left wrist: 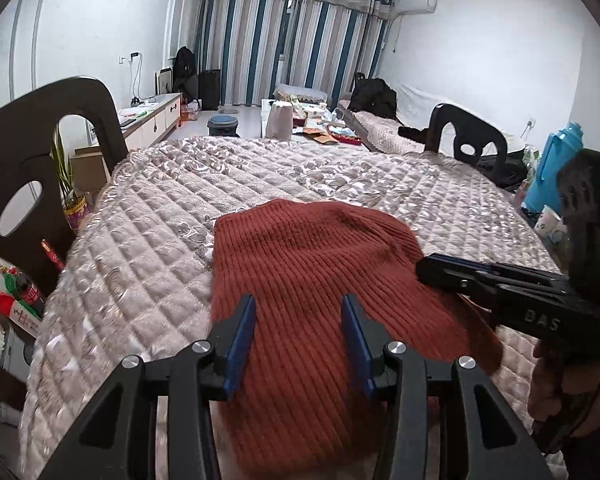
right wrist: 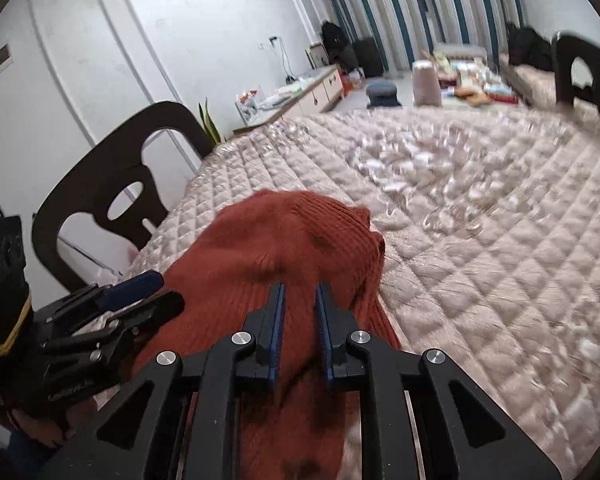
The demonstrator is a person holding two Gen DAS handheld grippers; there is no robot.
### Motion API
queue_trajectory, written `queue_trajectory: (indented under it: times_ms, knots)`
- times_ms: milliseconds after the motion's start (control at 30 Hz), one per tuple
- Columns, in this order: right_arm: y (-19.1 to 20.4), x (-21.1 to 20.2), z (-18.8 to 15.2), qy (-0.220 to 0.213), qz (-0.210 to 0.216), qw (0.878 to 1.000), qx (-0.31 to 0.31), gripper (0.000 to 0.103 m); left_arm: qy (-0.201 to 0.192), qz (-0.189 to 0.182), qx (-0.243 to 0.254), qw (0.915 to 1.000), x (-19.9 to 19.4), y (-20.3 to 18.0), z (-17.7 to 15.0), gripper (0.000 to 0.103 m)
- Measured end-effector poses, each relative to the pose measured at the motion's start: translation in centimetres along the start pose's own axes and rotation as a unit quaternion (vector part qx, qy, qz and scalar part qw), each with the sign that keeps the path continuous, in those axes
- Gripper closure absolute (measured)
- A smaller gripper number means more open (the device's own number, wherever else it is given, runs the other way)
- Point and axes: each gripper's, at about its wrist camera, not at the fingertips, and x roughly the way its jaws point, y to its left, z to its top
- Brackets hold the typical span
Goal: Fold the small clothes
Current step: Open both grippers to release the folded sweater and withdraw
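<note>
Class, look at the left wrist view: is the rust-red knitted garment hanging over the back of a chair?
No, the knitted garment lies on the quilted cover, apart from both dark chairs.

A home living room: quilted cover beneath the fingers, striped curtains and sofa far beyond them.

left hand-held gripper: black angular linkage arms, triangular cut-outs, round silver screw heads at the pivots
left fingers: flat black plates, blue pads on inner faces
right hand-held gripper: same black frame, silver pivot screws, blue-lined fingers
right body marking: pale embossed letters on the black side, seen from left wrist
right handle: black, textured, small green light at edge
left handle: black, perforated, yellow band below
</note>
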Motion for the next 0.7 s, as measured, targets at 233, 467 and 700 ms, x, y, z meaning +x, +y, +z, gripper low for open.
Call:
queue_trajectory:
  times_ms: [233, 467, 700]
  knots:
    - [3.3, -4.1, -3.6, -0.008, -0.007, 0.999, -0.038, 0.087, -0.005, -0.002, -0.002, 1.0000, -3.2, -0.9, -3.1, 0.055]
    - [3.1, -3.2, -4.7, 0.017, -0.025, 0.999, -0.029, 0.087, 0.007, 0.019, 0.002, 0.9998, -2.9, -1.3, -4.2, 0.055]
    - [4.6, -6.2, -6.4, 0.005, -0.026, 0.999, -0.047, 0.084, 0.003, 0.038, -0.012, 0.9992, -5.4, -1.2, -5.4, 0.055]
